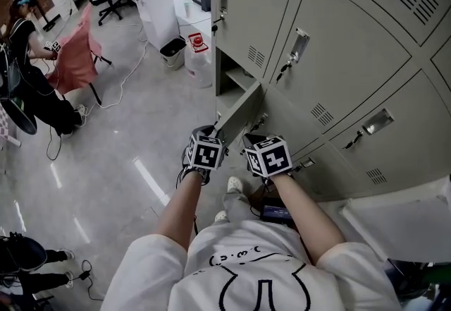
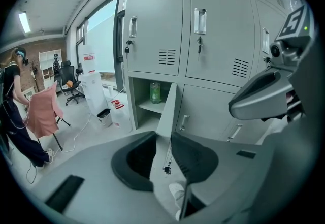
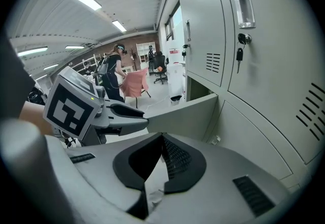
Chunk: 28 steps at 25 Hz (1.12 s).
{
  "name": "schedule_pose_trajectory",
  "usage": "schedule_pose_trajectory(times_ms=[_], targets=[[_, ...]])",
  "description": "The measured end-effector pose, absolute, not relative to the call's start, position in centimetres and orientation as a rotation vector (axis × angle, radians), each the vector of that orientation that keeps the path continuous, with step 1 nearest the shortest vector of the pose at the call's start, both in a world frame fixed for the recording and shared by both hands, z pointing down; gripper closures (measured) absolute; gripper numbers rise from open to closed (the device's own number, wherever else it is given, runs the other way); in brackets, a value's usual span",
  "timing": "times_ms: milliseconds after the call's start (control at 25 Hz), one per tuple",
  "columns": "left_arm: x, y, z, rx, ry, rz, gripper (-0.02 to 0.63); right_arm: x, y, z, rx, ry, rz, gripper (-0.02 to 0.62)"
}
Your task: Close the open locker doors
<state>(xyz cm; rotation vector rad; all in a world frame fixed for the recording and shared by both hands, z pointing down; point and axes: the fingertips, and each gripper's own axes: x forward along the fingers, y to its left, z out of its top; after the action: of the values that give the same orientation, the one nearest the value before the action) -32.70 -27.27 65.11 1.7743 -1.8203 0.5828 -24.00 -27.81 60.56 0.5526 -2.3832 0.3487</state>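
L gripper (image 2: pixel 162 137) clamps open grey metal locker door (image 2: pixel 168 106); R gripper (image 3: pixel 161 137), jaws together, beside. Green bottle (image 2: pixel 155 92) inside: L gripper view only.

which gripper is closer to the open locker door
Left. The left gripper has its jaws on the edge of the open locker door; the right gripper, shut, sits beside it.

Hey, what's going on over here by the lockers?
A person stands at grey lockers with a hand-held gripper in each hand. One low locker door hangs open, and the left hand-held gripper has its jaws around that door's free edge; whether they pinch it is unclear. The right hand-held gripper is shut and empty beside it.
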Motion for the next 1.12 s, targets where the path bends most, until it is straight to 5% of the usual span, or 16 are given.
schedule_pose_trajectory(times_ms=[1120], targets=[[-48.2,-36.9,64.8,1.646,-2.051,0.417,0.538,-35.7,-36.7,63.5,0.41,-2.468,0.264,0.571]])
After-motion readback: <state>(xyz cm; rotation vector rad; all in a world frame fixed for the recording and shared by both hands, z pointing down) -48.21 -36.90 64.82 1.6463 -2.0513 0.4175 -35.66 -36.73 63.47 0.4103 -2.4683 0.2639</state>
